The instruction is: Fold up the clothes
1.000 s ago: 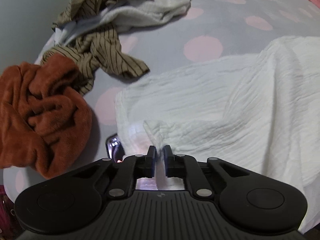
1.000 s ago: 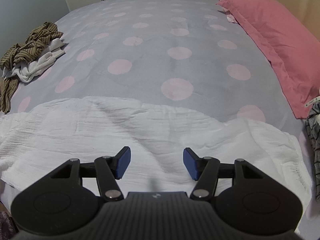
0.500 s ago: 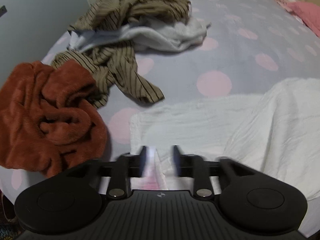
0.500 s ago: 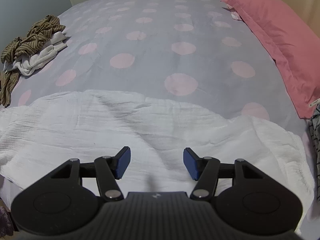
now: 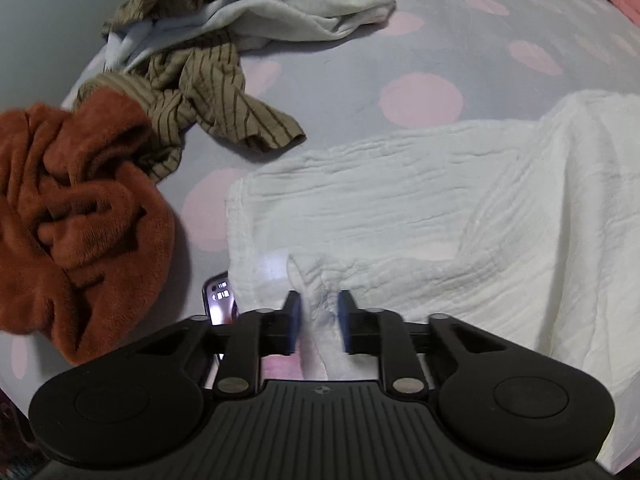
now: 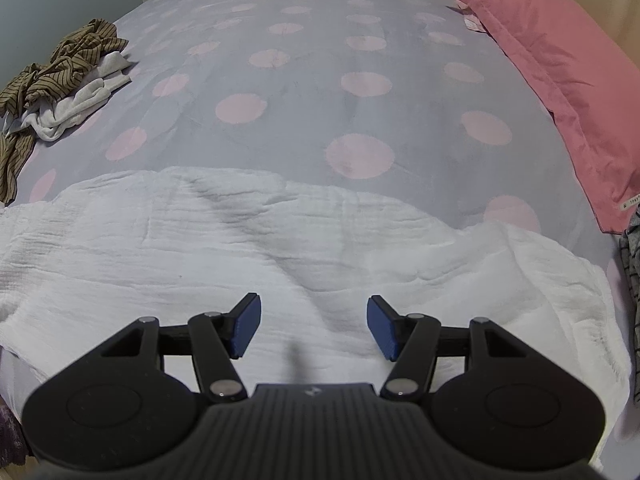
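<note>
Closing on a pinched ridge of crinkled white muslin garment, the left gripper works beside a plush rust-orange fleece heap. The right gripper hovers with fingers spread and empty above the same cloth.

A big white crinkly cloth lies spread across the near part of the bed, with soft bumps and wrinkles in it. Its left corner is bunched up into a little fold. At the bed's left edge sits a crumpled rust-orange fuzzy garment, next to a messy brown striped garment and a white garment.
</note>
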